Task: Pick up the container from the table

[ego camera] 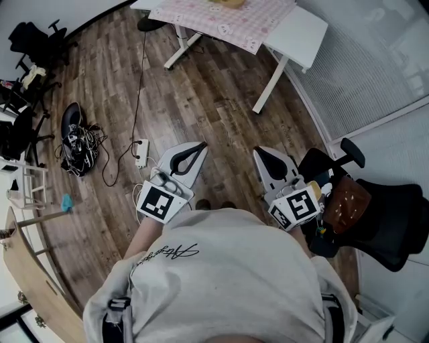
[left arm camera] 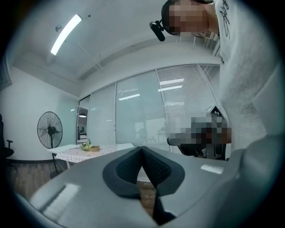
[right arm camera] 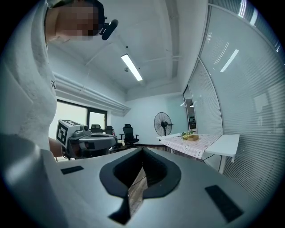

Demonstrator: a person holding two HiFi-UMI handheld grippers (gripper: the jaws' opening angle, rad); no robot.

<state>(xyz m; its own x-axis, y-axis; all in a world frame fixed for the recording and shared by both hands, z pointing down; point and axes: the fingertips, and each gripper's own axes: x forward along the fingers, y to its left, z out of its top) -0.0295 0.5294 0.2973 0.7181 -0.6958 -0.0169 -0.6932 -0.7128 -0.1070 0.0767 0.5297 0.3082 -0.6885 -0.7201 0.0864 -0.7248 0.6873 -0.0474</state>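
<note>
head view shows both tools held level over the wooden floor, close to the person's grey sweatshirt. the left gripper is seen at 11 o'clock from the sweatshirt and the right gripper at 1 o'clock, with bare floor between them. in the left gripper view its jaws are closed together, the dark pads meeting along one line, and a strip of floor is seen below them. in the right gripper view the jaws are likewise brought fully together, pad against pad. the container is found at 12 o'clock, at the top edge of the head view, standing on a pink patterned cloth spread over the white table, well apart from both grippers. a black office chair is placed at 3 o'clock, just beside the right gripper. a white power strip is laid on the floor at 9 o'clock from the left gripper. a standing fan is seen near the table in the right gripper view.
</note>
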